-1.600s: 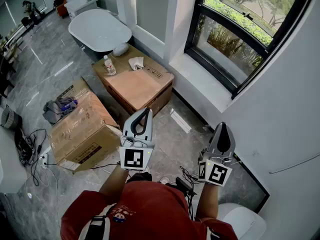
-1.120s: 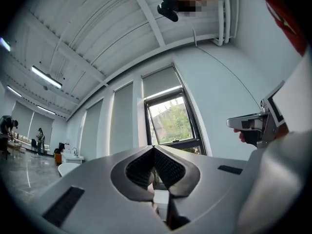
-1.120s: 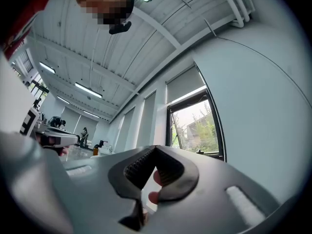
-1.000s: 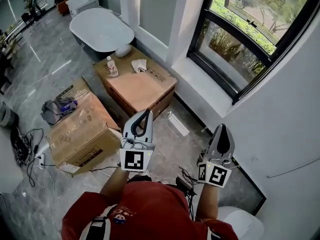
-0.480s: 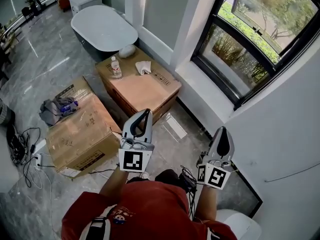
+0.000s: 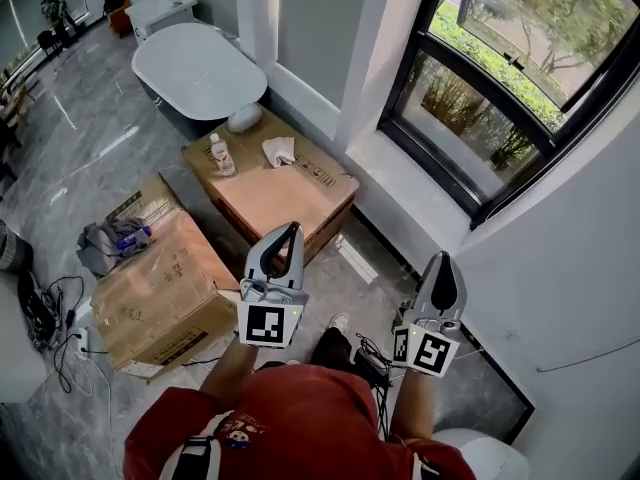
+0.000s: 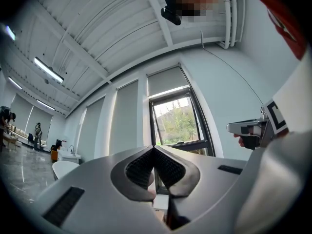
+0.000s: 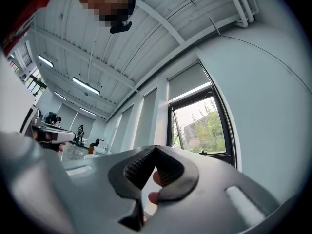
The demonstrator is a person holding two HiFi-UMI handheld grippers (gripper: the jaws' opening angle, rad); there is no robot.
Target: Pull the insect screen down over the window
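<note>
Two grippers: left gripper point(image 6: 292, 228), right gripper point(image 6: 443, 258), side by side
Jaws: both clenched tight, nothing in em
Window point(image 6: 500, 78): ahead, well apart from both tips

- You stand in what looks like a bathroom showroom: a white freestanding bathtub point(image 6: 198, 68) and a washbasin point(image 6: 160, 8) on a glossy grey stone floor point(image 6: 90, 158).
- Cardboard boxes point(image 6: 160, 283) and loose cables point(image 6: 50, 308) surround you.
- Strip lights point(image 7: 48, 69) line the bare ceiling beside a tall window point(image 6: 500, 78).

Window point(image 6: 480, 88) top beyond the head view's upper edge; distant figures point(image 7: 37, 129), perhaps people, too small.
</note>
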